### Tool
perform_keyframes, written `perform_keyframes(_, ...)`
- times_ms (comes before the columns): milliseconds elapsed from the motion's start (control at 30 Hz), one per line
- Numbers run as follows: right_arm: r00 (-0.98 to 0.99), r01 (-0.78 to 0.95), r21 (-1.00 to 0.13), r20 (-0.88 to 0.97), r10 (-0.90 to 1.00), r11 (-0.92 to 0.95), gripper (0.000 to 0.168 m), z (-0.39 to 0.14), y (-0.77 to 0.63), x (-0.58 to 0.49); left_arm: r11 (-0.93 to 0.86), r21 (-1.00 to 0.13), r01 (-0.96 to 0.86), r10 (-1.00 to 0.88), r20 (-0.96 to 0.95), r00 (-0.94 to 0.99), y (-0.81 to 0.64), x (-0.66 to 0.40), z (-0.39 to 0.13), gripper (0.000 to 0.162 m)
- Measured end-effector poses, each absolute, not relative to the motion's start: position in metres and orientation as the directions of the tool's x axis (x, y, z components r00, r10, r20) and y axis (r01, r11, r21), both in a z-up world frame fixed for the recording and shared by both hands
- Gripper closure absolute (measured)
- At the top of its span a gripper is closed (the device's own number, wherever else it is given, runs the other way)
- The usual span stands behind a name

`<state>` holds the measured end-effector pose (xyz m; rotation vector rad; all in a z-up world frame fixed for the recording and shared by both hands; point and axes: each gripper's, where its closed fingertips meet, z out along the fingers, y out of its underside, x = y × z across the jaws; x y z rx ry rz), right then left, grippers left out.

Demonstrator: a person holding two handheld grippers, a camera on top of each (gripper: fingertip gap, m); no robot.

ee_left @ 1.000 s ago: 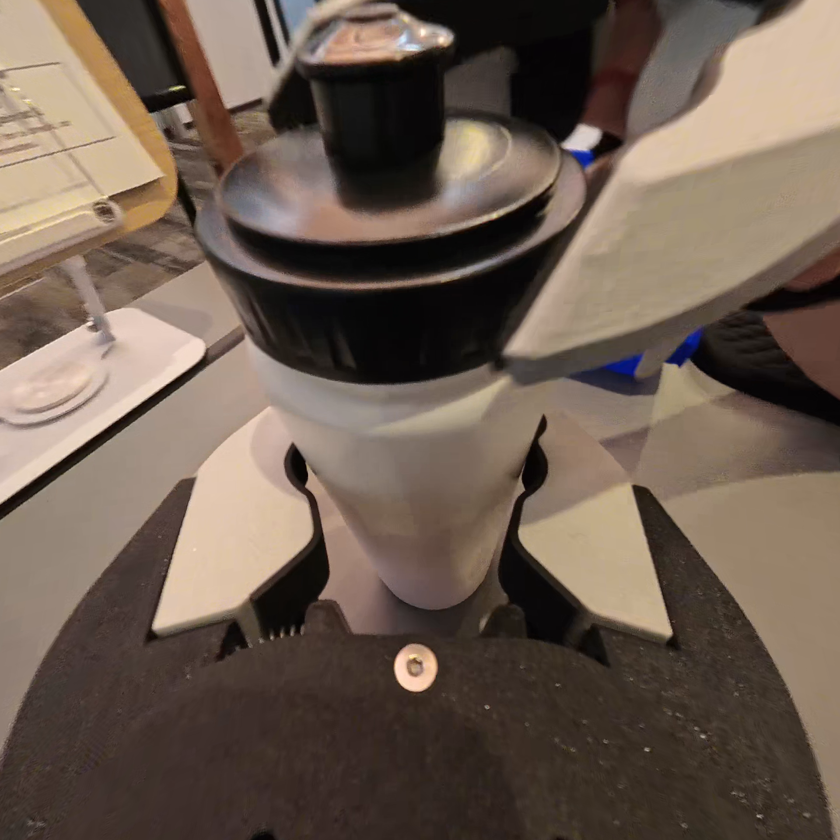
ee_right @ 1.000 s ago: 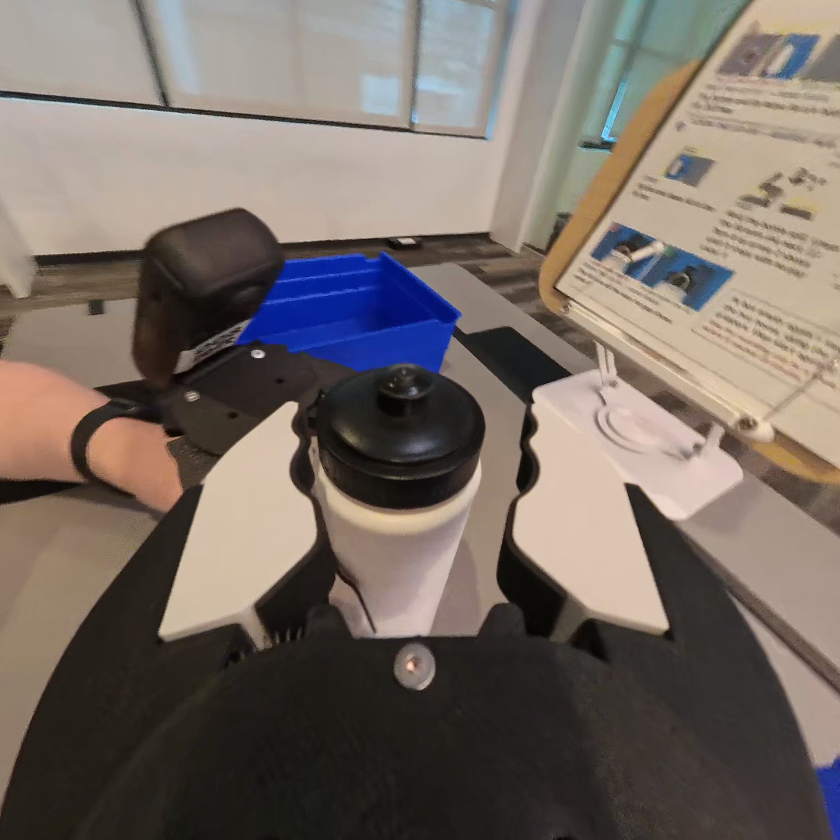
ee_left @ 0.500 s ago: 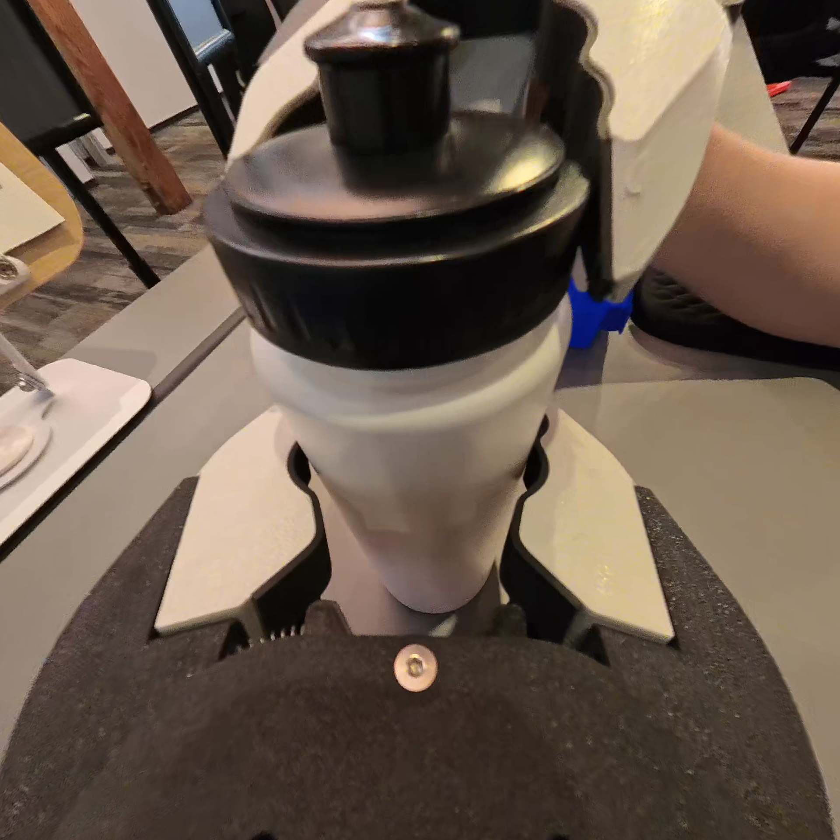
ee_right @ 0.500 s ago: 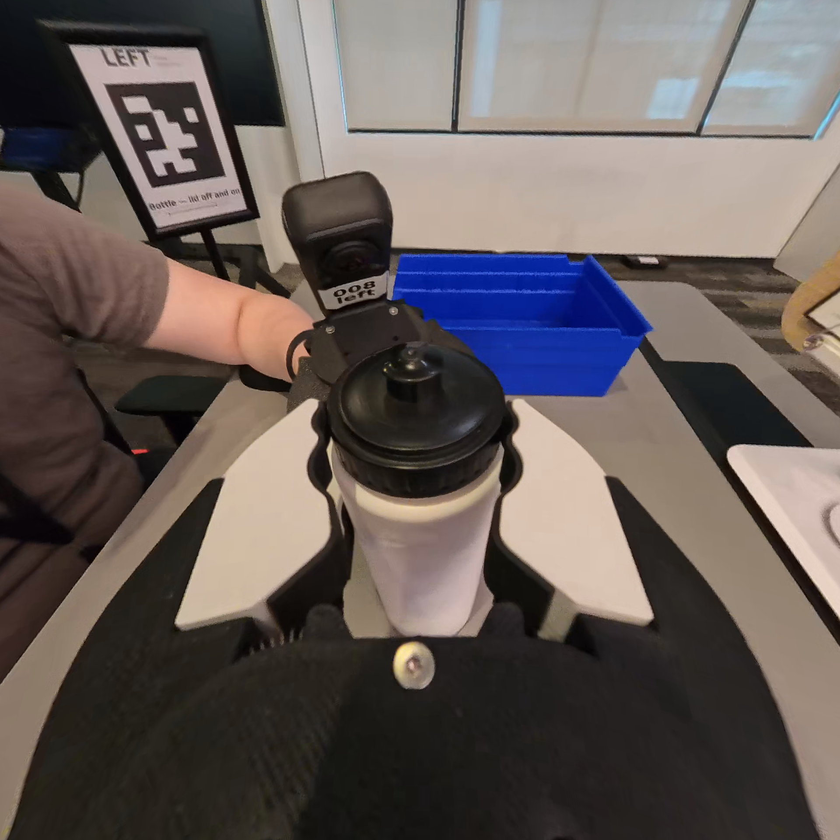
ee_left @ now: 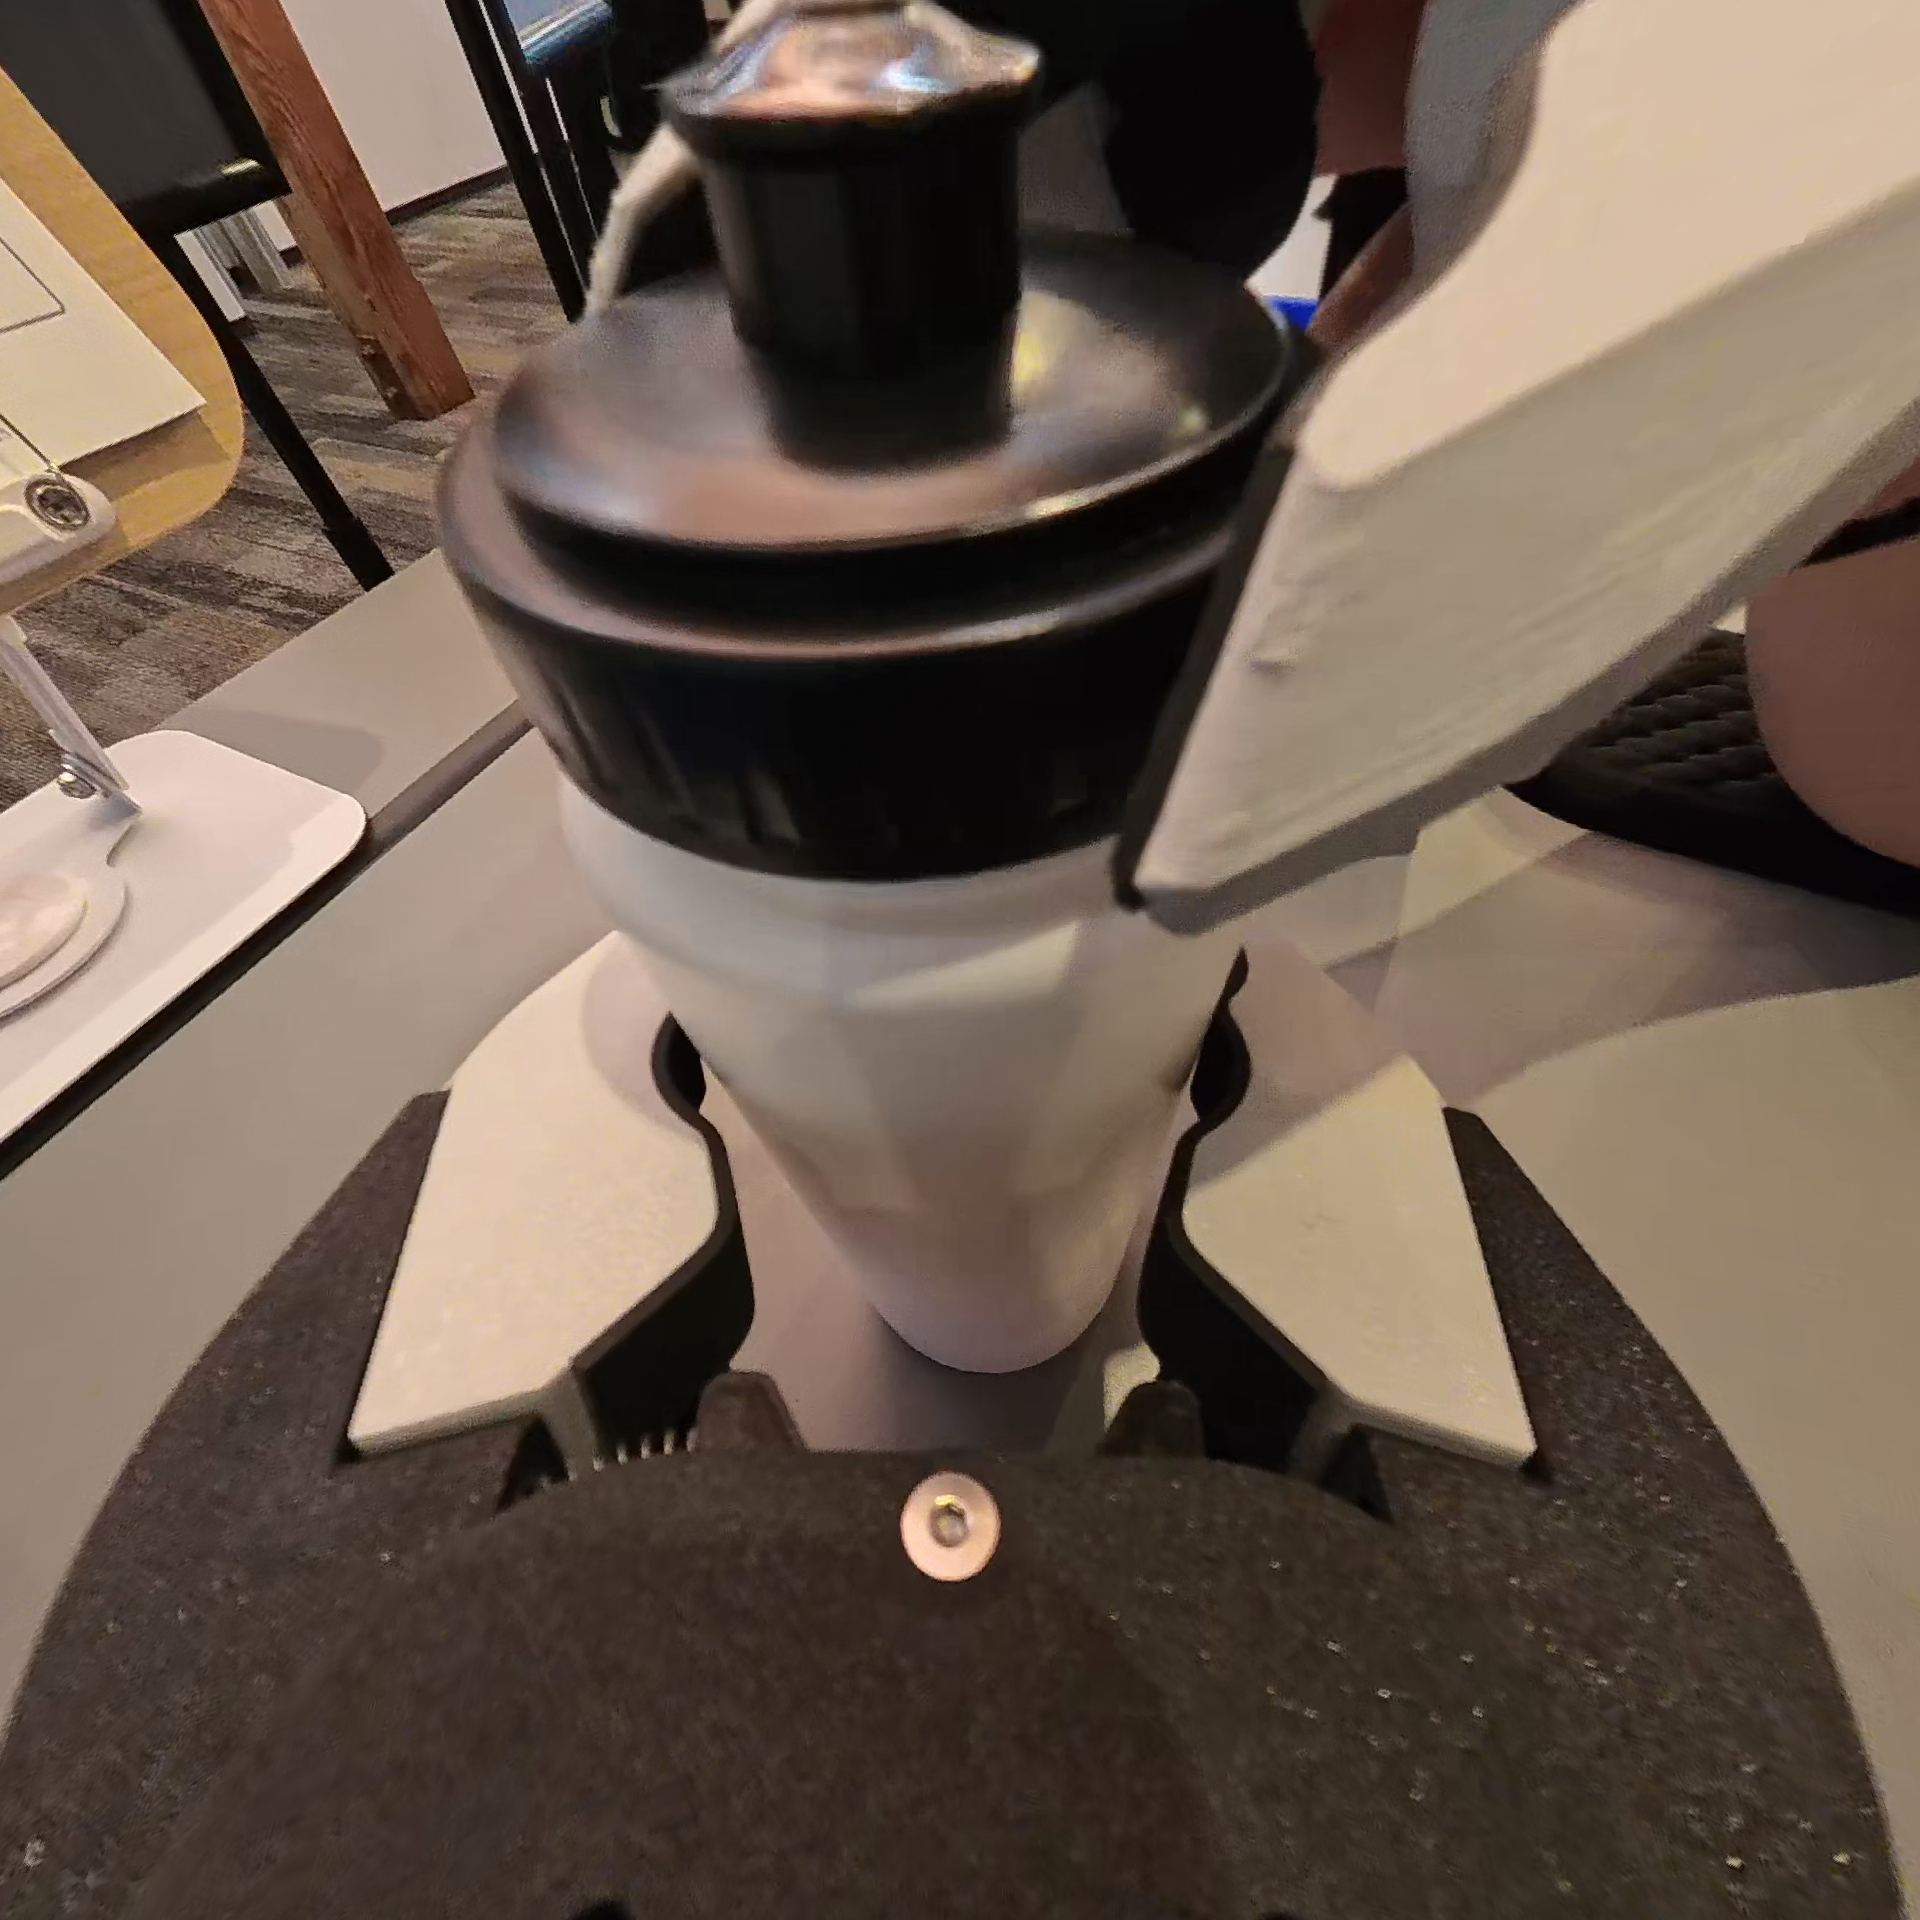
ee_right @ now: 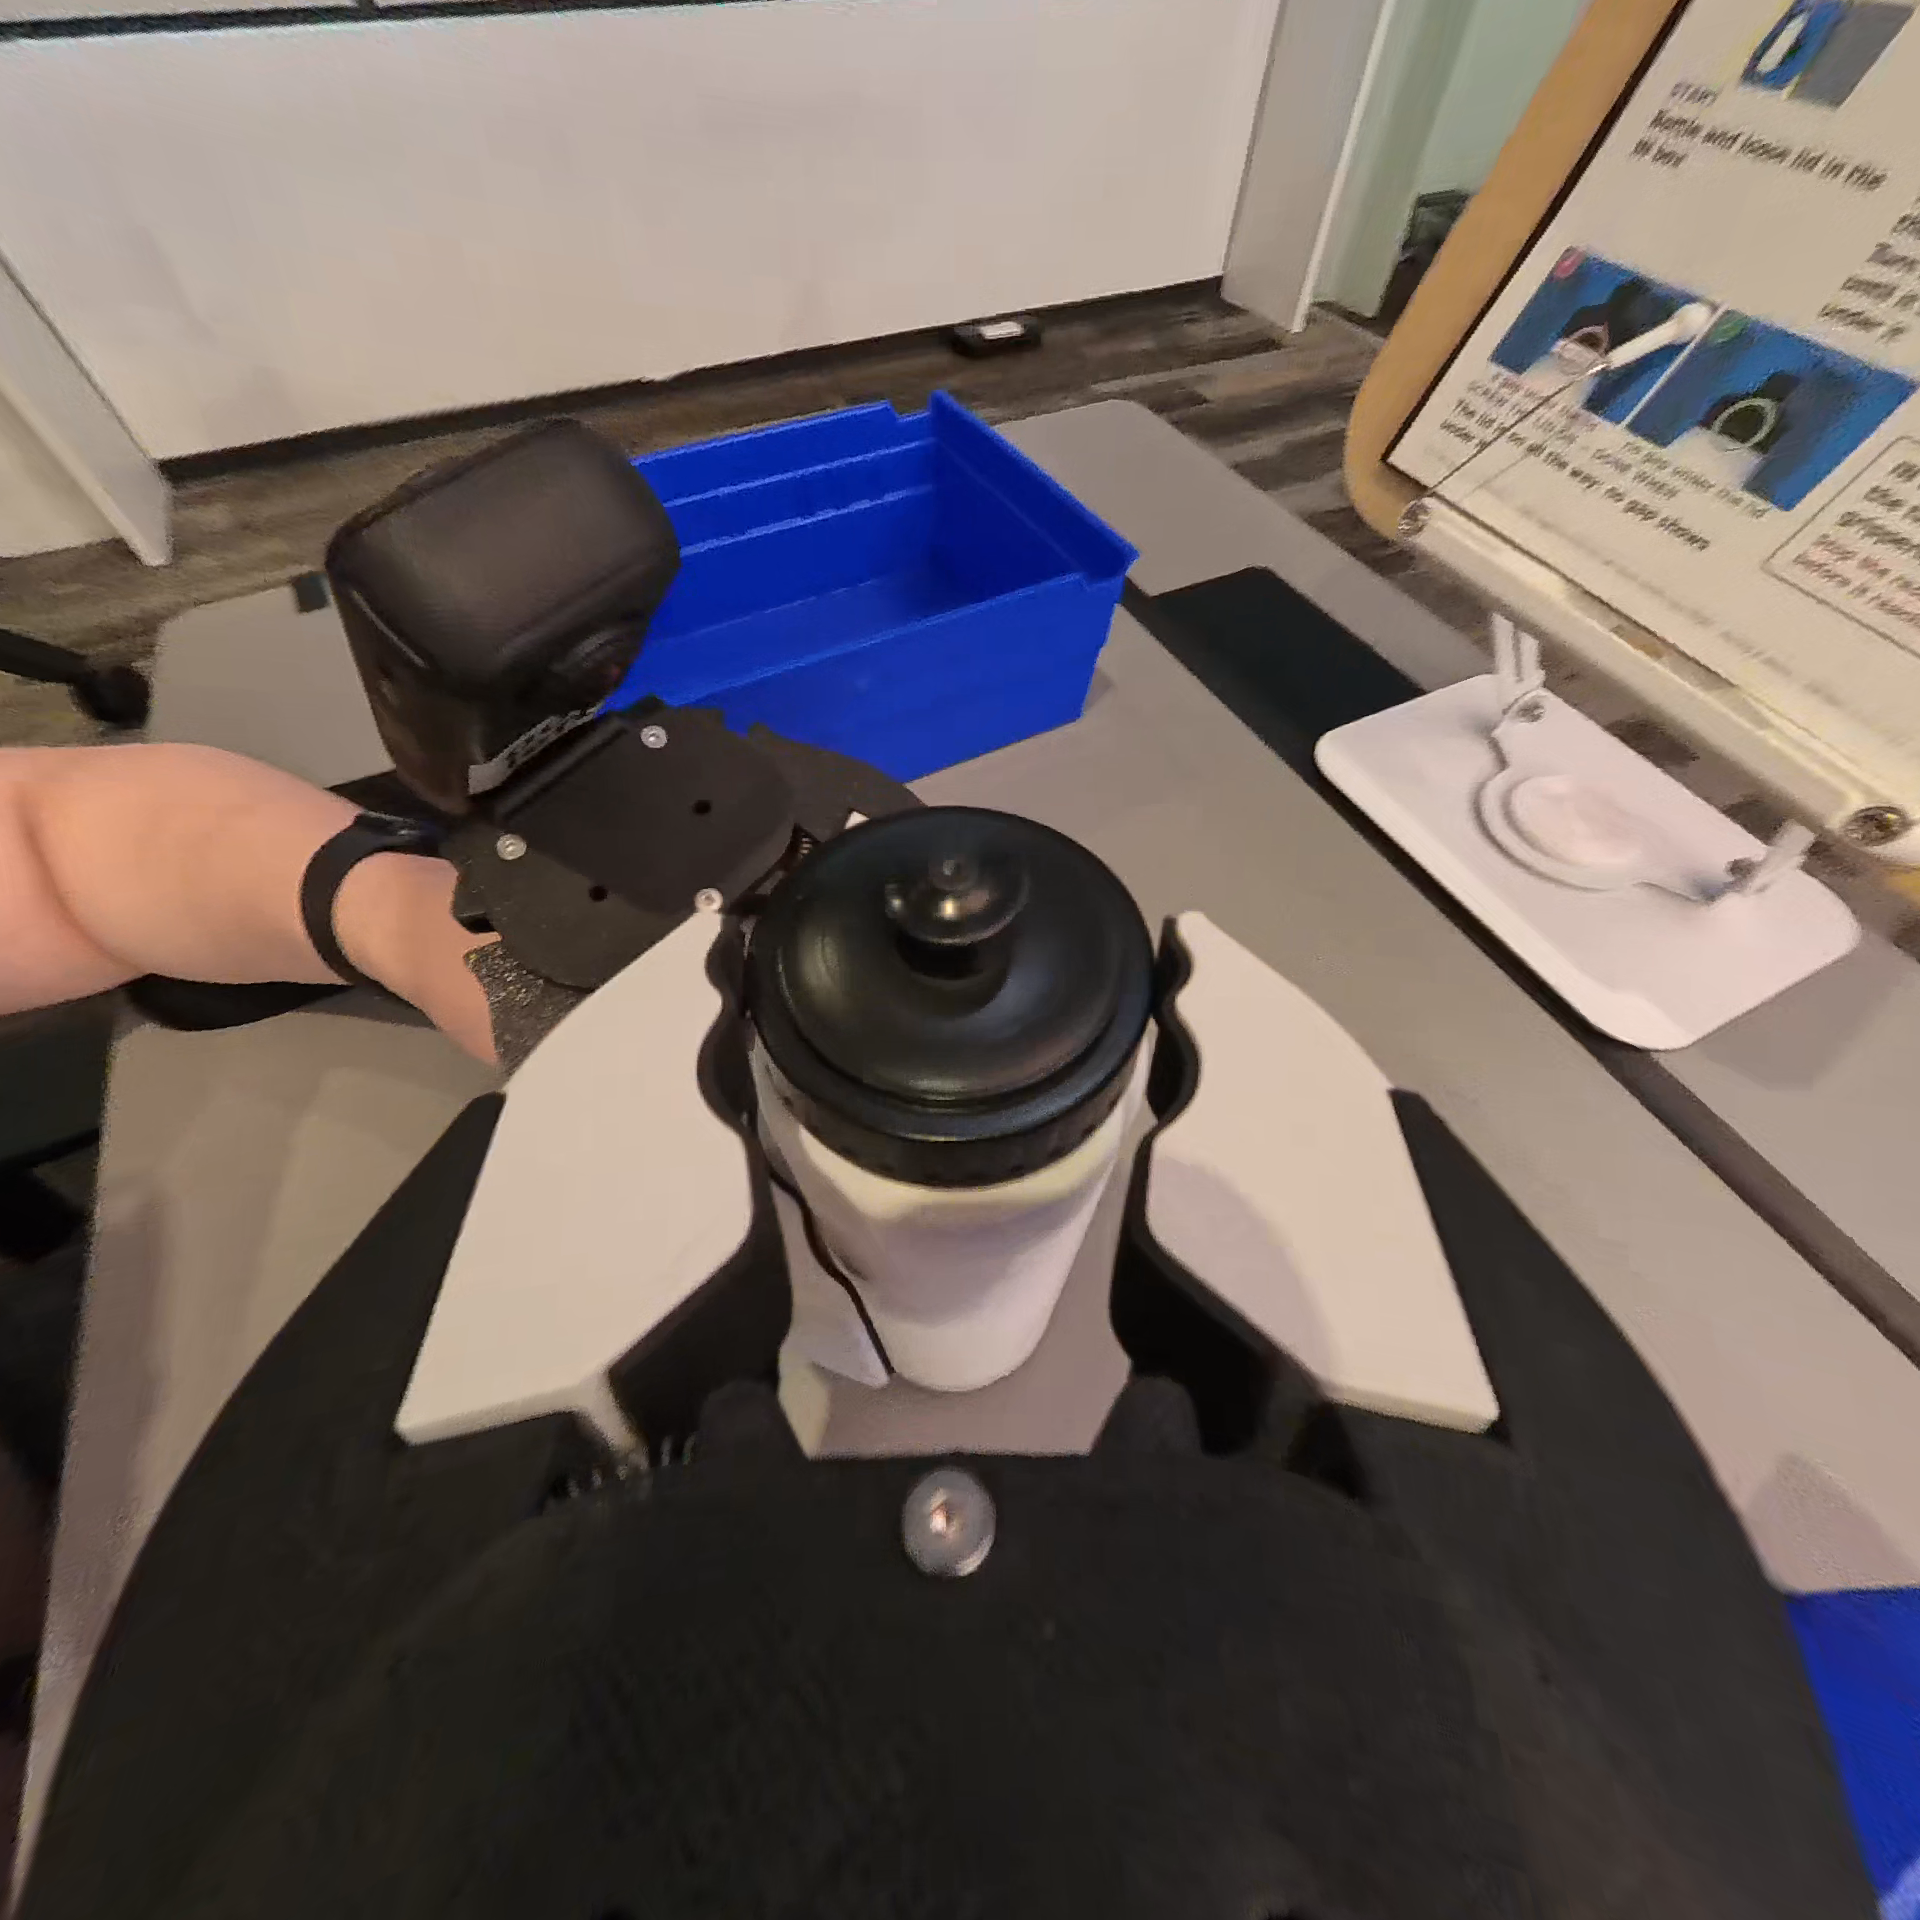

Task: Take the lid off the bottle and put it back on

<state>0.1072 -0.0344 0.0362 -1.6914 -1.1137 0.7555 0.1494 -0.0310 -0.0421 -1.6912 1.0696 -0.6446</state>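
A white bottle (ee_left: 935, 1122) stands upright on the grey bench (ee_right: 1226, 790), its black lid (ee_right: 951, 997) on top. The left gripper (ee_left: 951, 1049) has its jaws closed on the bottle's body. The right gripper (ee_right: 951, 1049) brackets the lid from above; its left finger touches the rim, while the other appears slightly apart, so whether the jaws grip cannot be told. A blue bin (ee_right: 883, 582) sits behind, and a white stand base (ee_right: 1600, 894) is at the right.
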Motion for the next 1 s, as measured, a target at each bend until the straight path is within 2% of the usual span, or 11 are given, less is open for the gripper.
perform_keyframes(167, 0.159, 0.374, -0.927, 0.025, 0.987, -0.037, 0.091, 0.036, -0.047, 0.113, -0.078, -0.923, -0.377, -0.915, -0.083, 0.394, -0.040, 0.156, -0.043, 0.068)
perform_keyframes(333, -0.066, 0.287, -0.958, 0.006, 0.998, 0.024, 0.091, 0.039, -0.062, 0.121, -0.057, -0.924, -0.378, -0.954, -0.061, 0.293, -0.055, 0.167, -0.043, 0.068)
perform_keyframes(400, -0.014, 0.316, -0.949, -0.013, 1.000, -0.008, 0.092, 0.037, -0.058, 0.119, -0.075, -0.922, -0.379, -0.951, -0.049, 0.306, -0.053, 0.166, -0.044, 0.068)
perform_keyframes(467, 0.101, 0.380, -0.922, -0.034, 0.994, -0.070, 0.090, 0.035, -0.052, 0.117, -0.095, -0.921, -0.378, -0.943, -0.039, 0.330, -0.049, 0.163, -0.044, 0.069)
perform_keyframes(567, 0.286, 0.378, -0.916, -0.019, 0.958, -0.131, 0.089, 0.043, -0.048, 0.113, -0.102, -0.919, -0.381, -0.931, -0.047, 0.362, -0.048, 0.163, -0.044, 0.068)
perform_keyframes(700, 0.461, 0.494, -0.851, 0.083, 0.883, -0.177, 0.089, 0.030, -0.043, 0.122, -0.118, -0.913, -0.390, -0.914, -0.053, 0.402, -0.046, 0.162, -0.045, 0.069)
perform_keyframes(867, 0.421, 0.547, -0.822, 0.107, 0.901, -0.158, 0.091, 0.026, -0.045, 0.126, -0.109, -0.912, -0.395, -0.918, -0.060, 0.393, -0.047, 0.163, -0.045, 0.069)
perform_keyframes(1000, 0.147, 0.578, -0.816, 0.145, 0.978, 0.035, 0.091, 0.028, -0.062, 0.130, -0.055, -0.907, -0.417, -0.940, -0.094, 0.327, -0.055, 0.167, -0.045, 0.069)
